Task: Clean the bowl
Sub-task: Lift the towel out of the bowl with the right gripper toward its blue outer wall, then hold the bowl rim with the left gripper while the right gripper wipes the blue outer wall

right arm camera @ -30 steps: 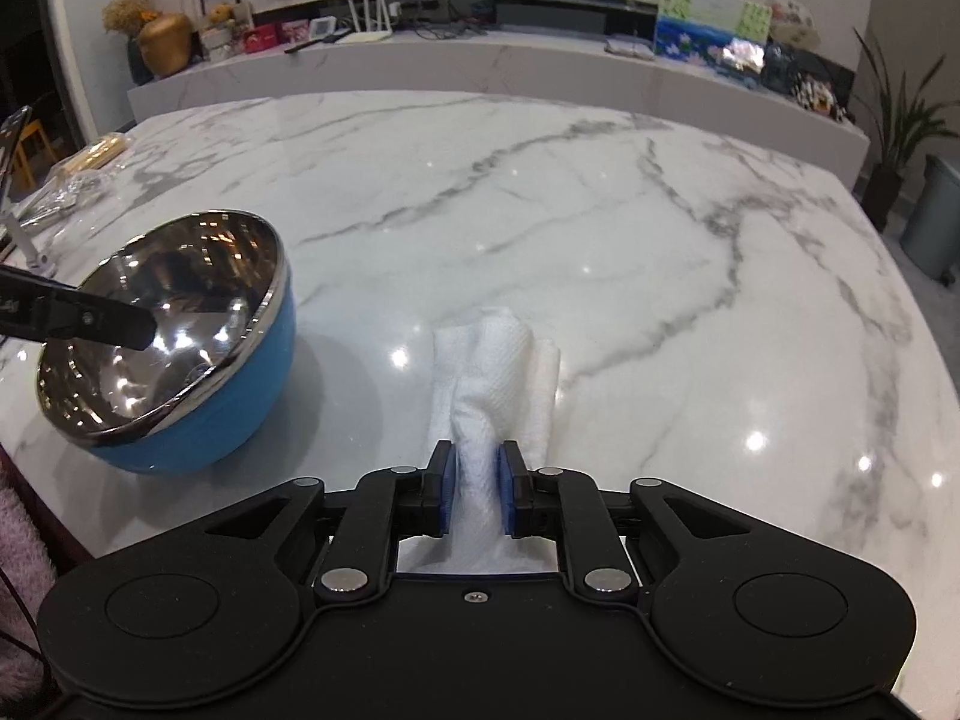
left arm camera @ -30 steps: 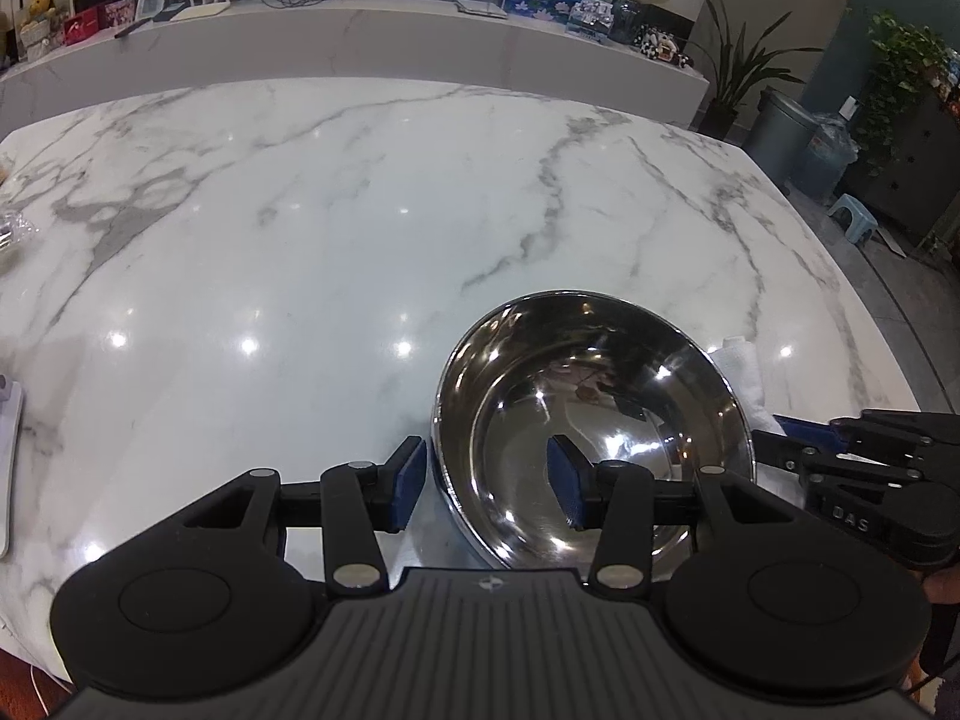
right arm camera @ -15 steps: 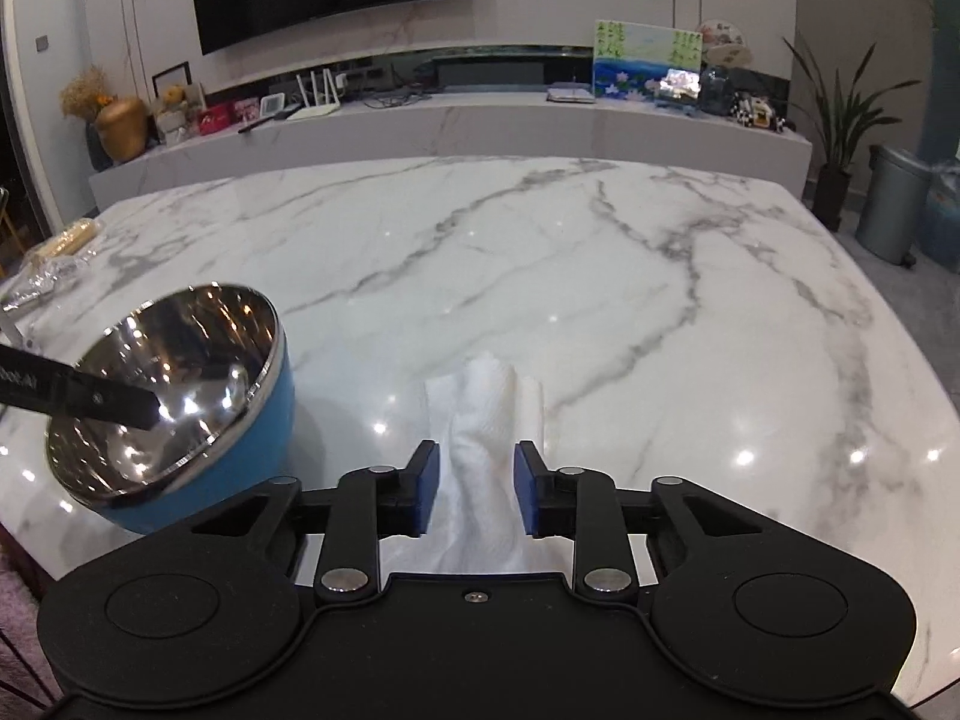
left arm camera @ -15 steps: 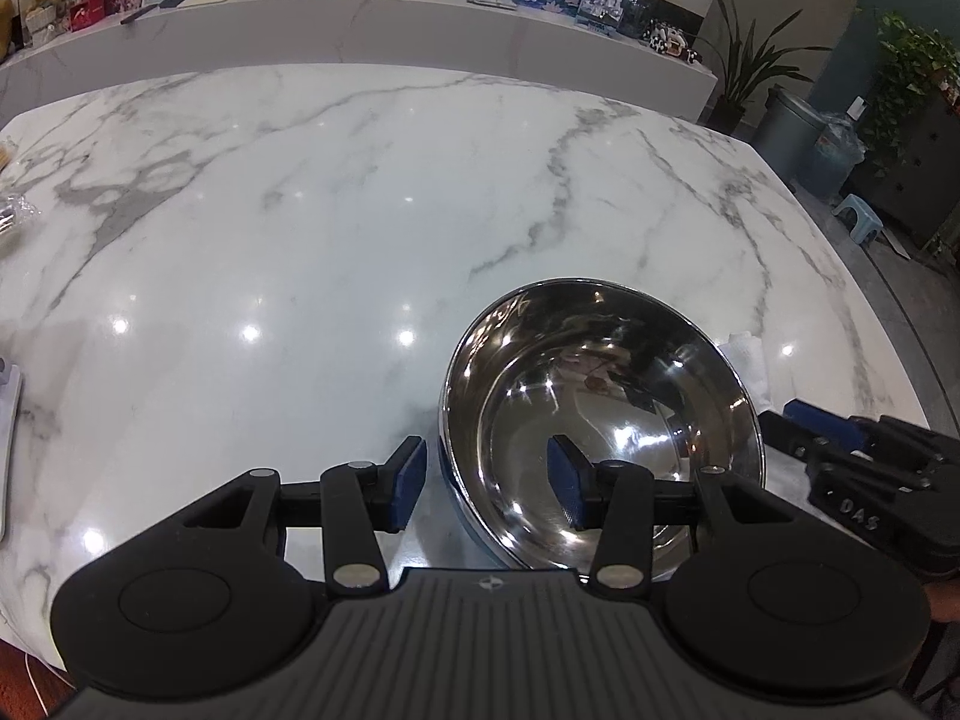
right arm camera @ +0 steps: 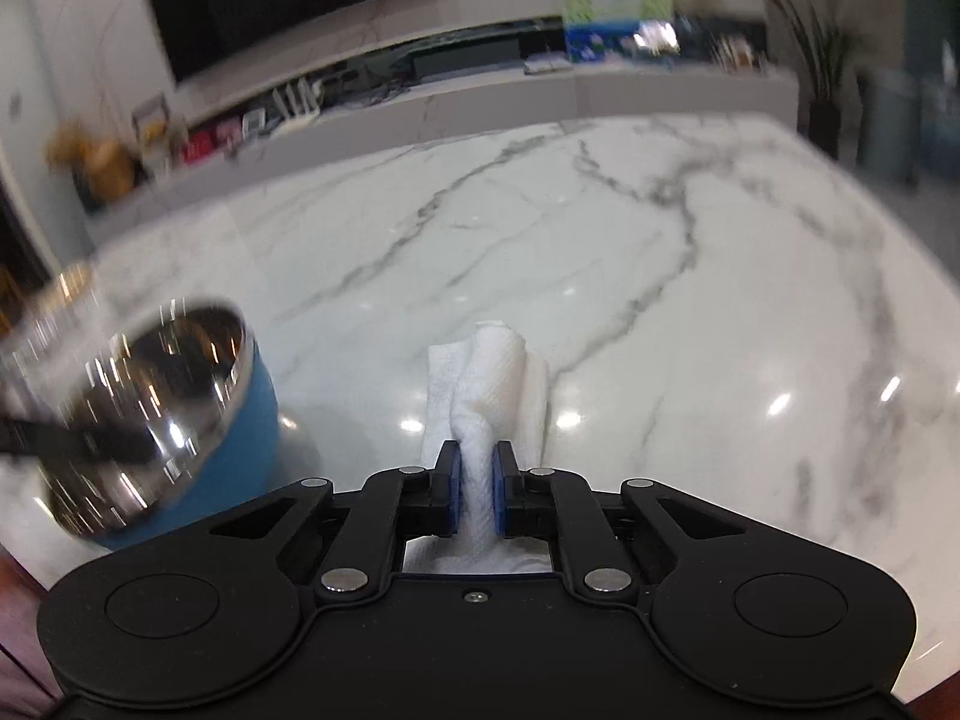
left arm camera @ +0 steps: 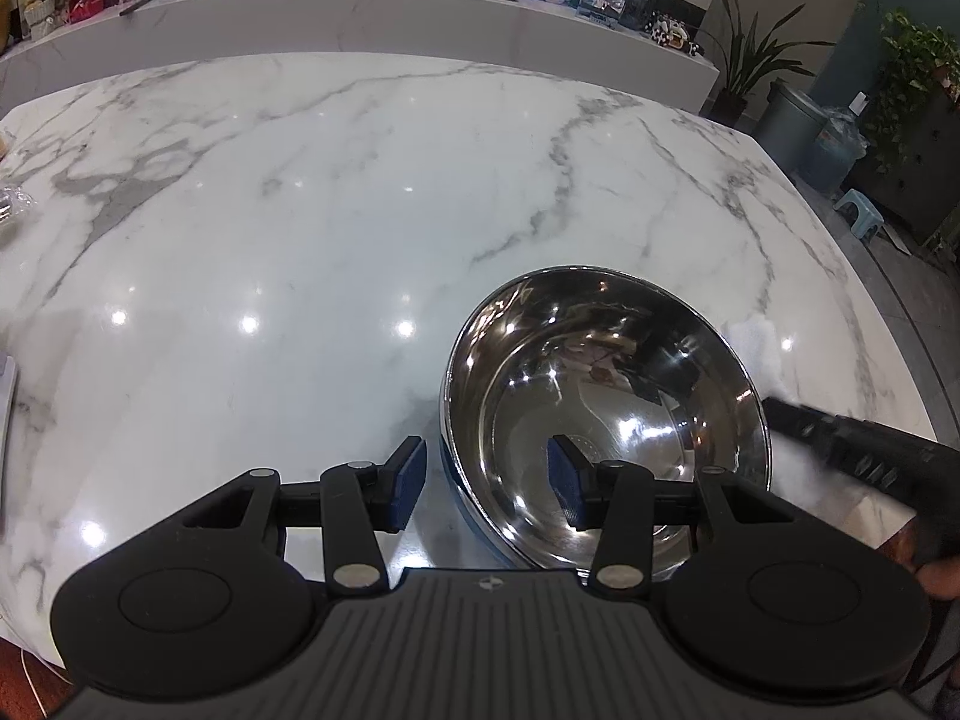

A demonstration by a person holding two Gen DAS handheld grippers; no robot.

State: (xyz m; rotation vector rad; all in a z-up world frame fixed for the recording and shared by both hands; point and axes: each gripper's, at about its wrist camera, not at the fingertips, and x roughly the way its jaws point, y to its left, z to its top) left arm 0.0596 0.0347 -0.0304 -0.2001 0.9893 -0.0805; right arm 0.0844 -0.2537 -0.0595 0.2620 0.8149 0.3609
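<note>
A steel bowl (left arm camera: 606, 402) with a blue outside sits on the marble table near its front edge; it also shows in the right wrist view (right arm camera: 150, 414), blurred. My left gripper (left arm camera: 489, 483) is open and straddles the bowl's near rim, one finger inside and one outside. My right gripper (right arm camera: 477, 495) is shut on a white paper towel (right arm camera: 489, 384) and holds it up off the table, to the right of the bowl. The right gripper's finger shows in the left wrist view (left arm camera: 840, 450) beside the bowl.
The marble table (left arm camera: 336, 210) spreads wide behind the bowl. A long white counter (left arm camera: 360, 6) with small items stands beyond it. A clear wrapper (left arm camera: 9, 204) lies at the table's far left edge. A bin (left arm camera: 792, 126) and plants stand at the right.
My right gripper opened half a second ago, then closed again on the paper towel and lifted it. The left gripper stays open over the bowl's rim.
</note>
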